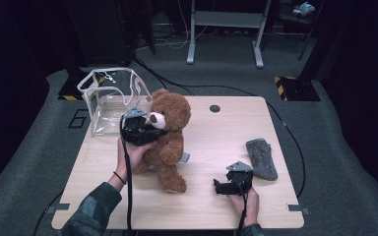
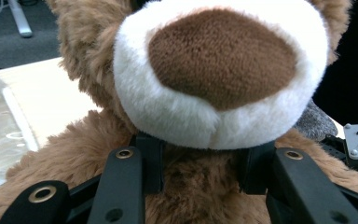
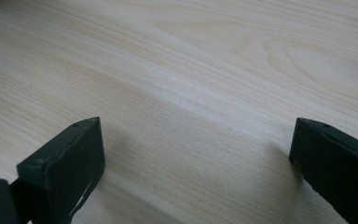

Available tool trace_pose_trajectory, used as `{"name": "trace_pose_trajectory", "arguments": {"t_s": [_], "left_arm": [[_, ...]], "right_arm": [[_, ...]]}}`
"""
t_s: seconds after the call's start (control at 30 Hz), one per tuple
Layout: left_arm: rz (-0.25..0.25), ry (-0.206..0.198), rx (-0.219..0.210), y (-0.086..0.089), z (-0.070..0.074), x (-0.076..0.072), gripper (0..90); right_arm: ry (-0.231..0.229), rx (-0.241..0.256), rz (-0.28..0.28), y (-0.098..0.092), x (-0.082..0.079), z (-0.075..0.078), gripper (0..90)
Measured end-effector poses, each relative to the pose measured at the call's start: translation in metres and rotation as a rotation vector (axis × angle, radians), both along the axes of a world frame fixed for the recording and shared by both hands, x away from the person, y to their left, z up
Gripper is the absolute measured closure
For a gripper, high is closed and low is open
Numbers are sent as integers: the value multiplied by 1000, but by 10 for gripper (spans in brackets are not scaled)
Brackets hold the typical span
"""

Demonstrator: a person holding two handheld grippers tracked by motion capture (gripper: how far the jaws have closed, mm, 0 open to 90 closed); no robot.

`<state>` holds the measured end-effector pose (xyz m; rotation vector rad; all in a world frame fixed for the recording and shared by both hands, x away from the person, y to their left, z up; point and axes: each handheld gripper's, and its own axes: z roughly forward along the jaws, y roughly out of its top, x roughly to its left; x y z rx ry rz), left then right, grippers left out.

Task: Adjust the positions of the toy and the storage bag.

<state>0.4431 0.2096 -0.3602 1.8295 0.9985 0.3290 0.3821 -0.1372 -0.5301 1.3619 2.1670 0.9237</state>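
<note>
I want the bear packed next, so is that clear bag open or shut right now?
Open. In the high view the bag stands with its top flap raised and its mouth gaping, nothing inside, just behind the bear.

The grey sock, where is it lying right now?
In the high view the grey sock lies near the table's right edge, just beyond the right gripper, apart from the teddy bear.

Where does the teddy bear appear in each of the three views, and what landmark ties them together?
High view: teddy bear sits left of centre, left gripper at its neck.
Left gripper view: teddy bear close up, white muzzle just above the jaws.
Right gripper view: not in it.
Shared landmark: the light wooden table.
</note>
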Motion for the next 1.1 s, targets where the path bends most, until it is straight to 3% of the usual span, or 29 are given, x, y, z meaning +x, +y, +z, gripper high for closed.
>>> {"name": "trace_pose_trajectory", "arguments": {"t_s": [0.33,0.77,0.93,1.1], "left_arm": [[42,-24,30,31,12,-12,605],[133,-14,46,73,13,-33,605],[172,-20,29,90,14,-42,605],[197,-29,44,105,16,-53,605]], "right_arm": [[1,-2,3,0,0,0,25],[1,-2,2,0,0,0,25],[0,-2,3,0,0,0,25],[1,-1,1,0,0,0,25]]}}
